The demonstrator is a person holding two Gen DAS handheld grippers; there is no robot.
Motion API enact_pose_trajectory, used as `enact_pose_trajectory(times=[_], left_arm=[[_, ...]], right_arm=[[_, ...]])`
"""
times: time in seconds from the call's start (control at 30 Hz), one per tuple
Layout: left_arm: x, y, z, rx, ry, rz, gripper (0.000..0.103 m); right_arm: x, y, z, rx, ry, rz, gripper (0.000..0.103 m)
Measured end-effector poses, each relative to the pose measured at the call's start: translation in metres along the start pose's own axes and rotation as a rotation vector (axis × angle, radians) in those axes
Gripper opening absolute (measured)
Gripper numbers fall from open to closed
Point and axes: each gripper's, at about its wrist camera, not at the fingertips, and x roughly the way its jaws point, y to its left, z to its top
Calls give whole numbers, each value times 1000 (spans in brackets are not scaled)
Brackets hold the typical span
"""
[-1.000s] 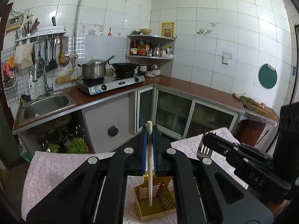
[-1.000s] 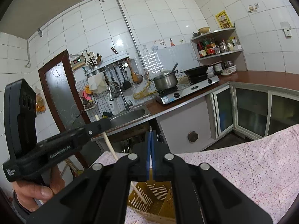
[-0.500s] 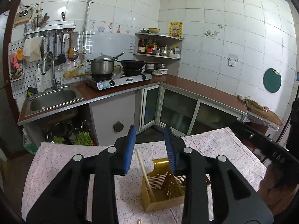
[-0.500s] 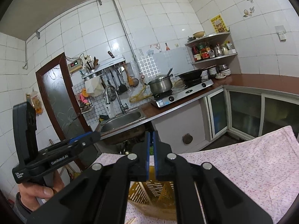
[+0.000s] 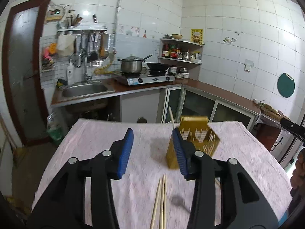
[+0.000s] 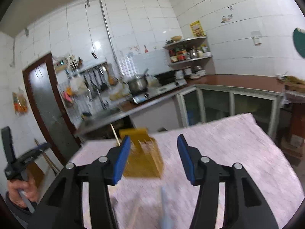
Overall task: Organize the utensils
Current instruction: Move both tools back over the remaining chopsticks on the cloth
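Observation:
A gold slotted utensil holder (image 5: 198,139) stands on the pink-clothed table (image 5: 247,152), with one chopstick (image 5: 172,117) leaning out of it. It also shows in the right wrist view (image 6: 144,156), blurred. My left gripper (image 5: 153,152) is open and empty, just left of and in front of the holder. Two loose chopsticks (image 5: 160,202) lie on the cloth below it, beside a blurred spoon (image 5: 179,202). My right gripper (image 6: 154,158) is open and empty in front of the holder. A pale blurred utensil (image 6: 164,208) lies on the cloth beneath it.
Behind the table runs an L-shaped kitchen counter with a sink (image 5: 83,90), a stove with a pot (image 5: 132,65), and a corner shelf (image 5: 181,51). A brown door (image 5: 21,76) stands at the left. The other gripper shows at the left edge of the right wrist view (image 6: 21,162).
My left gripper let go of the chopstick into the holder, opened wide and drew back. My right gripper went from shut to open and also pulled back from the holder.

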Motion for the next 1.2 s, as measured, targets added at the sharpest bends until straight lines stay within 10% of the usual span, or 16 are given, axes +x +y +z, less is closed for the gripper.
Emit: enact_pose_trajectory(times=[0.5,1.2], left_arm=[[-93,16,-102,-31,43,50,70],[51,-3,-99,19,189,33,84]], right_arm=[[-89,-37,-75,-21,97,-165,52],[31,-96,-105,-22,299,-260,52]])
